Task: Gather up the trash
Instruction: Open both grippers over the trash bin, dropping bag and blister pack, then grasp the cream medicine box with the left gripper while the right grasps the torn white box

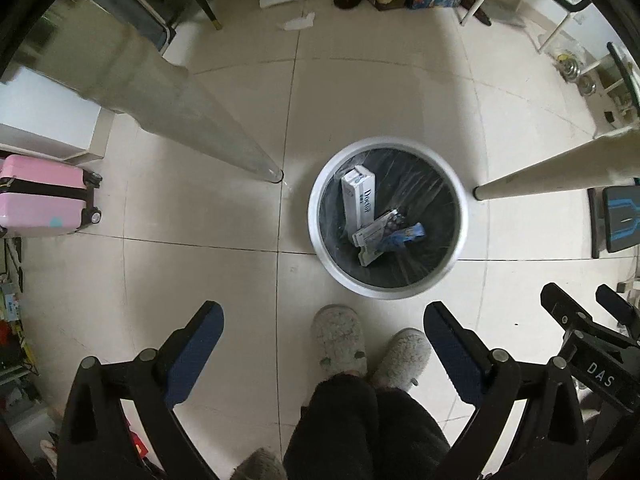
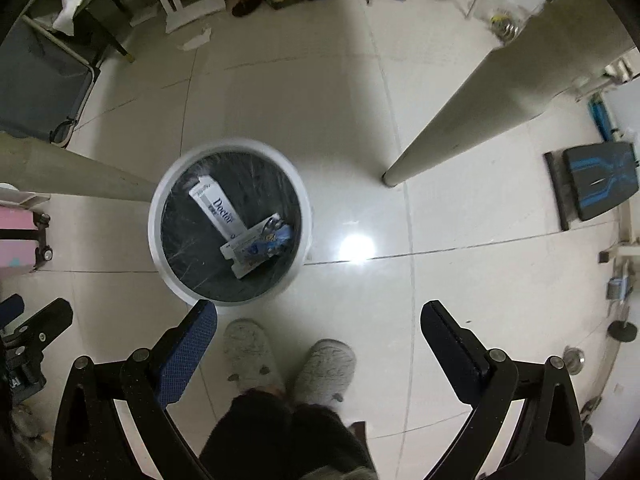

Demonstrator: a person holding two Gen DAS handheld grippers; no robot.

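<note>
A round white trash bin [image 1: 320, 236] [image 2: 158, 248] lined with a black bag stands on the tiled floor below me. Inside lie a white box [image 1: 357, 200] [image 2: 218, 210] and a smaller blue and white packet [image 1: 390, 236] [image 2: 260, 246]. My left gripper [image 1: 323, 316] points straight down, open wide, nothing between its blue pads; the bin lies just beyond its tips. My right gripper [image 2: 319, 312] also hangs open and bare, with the bin beyond its left fingertip [image 2: 204, 314]. A crumpled white paper [image 1: 298, 22] [image 2: 198, 39] lies on the floor far ahead.
A person's grey slippers [image 1: 360, 344] [image 2: 288, 356] and dark trouser legs stand between the jaws. Two table legs [image 1: 224, 136] [image 1: 536, 172] flank the bin. A pink suitcase [image 1: 40, 196] sits left, a black and blue footrest [image 2: 596, 184] right, and chairs and boxes stand along the far wall.
</note>
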